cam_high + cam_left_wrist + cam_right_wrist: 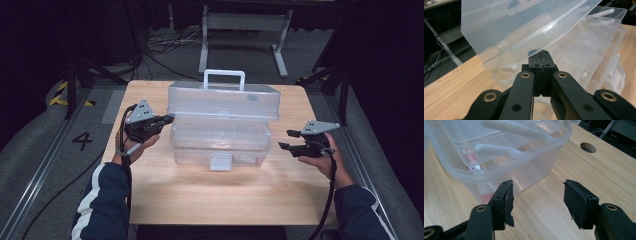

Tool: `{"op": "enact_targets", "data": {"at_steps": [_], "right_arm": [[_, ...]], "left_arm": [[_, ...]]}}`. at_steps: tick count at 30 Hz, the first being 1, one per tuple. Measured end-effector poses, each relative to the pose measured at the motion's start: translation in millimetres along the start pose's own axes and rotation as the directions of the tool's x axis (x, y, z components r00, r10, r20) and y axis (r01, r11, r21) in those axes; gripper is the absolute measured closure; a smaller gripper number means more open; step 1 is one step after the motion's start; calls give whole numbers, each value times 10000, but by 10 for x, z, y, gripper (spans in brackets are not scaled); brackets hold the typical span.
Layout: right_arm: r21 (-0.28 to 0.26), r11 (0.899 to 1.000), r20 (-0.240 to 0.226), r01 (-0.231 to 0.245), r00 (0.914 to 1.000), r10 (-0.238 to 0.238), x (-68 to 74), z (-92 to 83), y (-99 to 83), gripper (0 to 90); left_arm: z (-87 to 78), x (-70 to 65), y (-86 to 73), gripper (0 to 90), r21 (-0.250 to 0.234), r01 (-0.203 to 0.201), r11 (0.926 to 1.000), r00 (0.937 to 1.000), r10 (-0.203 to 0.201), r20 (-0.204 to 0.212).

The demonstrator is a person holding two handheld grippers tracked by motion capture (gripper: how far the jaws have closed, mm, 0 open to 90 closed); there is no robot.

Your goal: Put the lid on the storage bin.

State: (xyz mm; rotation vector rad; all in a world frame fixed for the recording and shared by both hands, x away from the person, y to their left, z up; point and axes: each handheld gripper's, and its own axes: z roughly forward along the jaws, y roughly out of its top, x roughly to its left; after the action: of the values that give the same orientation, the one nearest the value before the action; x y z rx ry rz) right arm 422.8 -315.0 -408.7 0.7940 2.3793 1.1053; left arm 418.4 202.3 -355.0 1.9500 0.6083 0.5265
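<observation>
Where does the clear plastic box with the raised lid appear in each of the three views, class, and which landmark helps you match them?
High view: clear plastic box at the table's centre, lid up behind it.
Left gripper view: upper middle and right, lid tilted above the shut left gripper.
Right gripper view: upper left, beyond the open right gripper.
Shared landmark: the wooden table.

Dim room, grey carpeted floor (35, 150), loose cables (165, 47), white metal stand (245, 30) beyond wooden table (225, 195).
</observation>
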Motion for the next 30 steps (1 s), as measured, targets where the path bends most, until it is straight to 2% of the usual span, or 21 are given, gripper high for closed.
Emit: {"op": "enact_targets", "data": {"at_steps": [13, 23, 30], "right_arm": [[131, 9997, -211, 183, 9996, -180, 44, 3, -80, 393], [298, 9989, -347, 355, 9988, -345, 112, 26, -119, 387], [360, 9987, -417, 367, 9985, -352, 133, 42, -135, 386]], "left_arm": [[-8, -56, -87, 900, 103, 21, 9999, 9999, -22, 108], [-22, -102, -127, 900, 378, -133, 9992, 9999, 129, 88], [-46, -140, -146, 900, 406, -209, 9990, 9997, 204, 126]]}}
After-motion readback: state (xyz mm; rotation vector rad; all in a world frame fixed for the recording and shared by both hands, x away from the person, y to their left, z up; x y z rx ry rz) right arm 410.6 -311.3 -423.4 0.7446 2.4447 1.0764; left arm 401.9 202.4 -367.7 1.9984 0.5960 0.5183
